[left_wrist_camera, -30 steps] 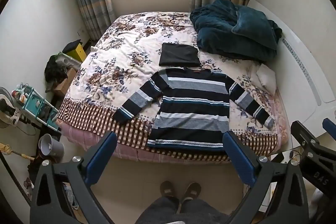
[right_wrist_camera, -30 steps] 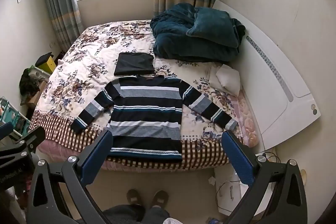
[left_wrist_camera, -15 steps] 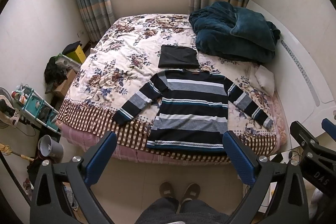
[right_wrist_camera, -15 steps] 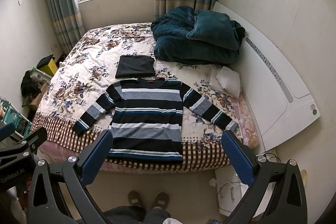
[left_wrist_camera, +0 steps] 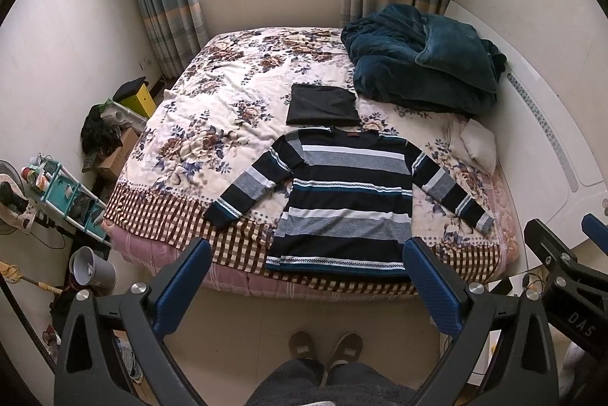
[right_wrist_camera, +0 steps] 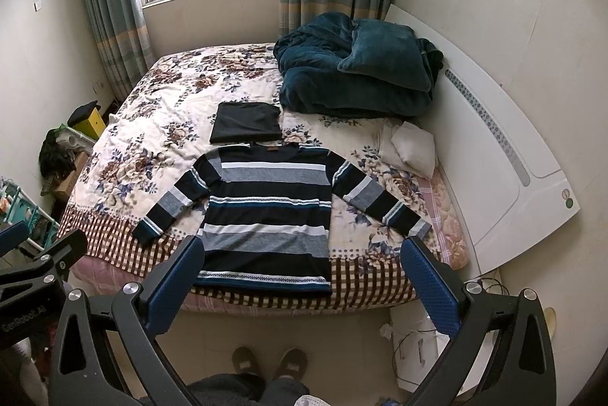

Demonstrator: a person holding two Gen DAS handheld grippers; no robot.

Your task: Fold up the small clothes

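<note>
Left to right: cluttered teal rack, one striped sweater spread flat at the bed's near edge, one folded black garment just behind, teal blanket heap, both grippers, left gripper and right gripper, wide apart, empty.

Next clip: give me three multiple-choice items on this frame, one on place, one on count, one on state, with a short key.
1. Where does the folded black garment lie?
A. beyond the striped sweater's collar
B. on the floor
C. on the teal blanket

2. How many sweater sleeves are spread out?
A. none
B. one
C. two

3. How is the left gripper?
A. shut on the hem
B. open, empty
C. shut on a sleeve

Key: 1 A, it sits just past the striped sweater collar; 2 C, both sleeves lie splayed; 3 B, jaws apart, short of the bed.
</note>
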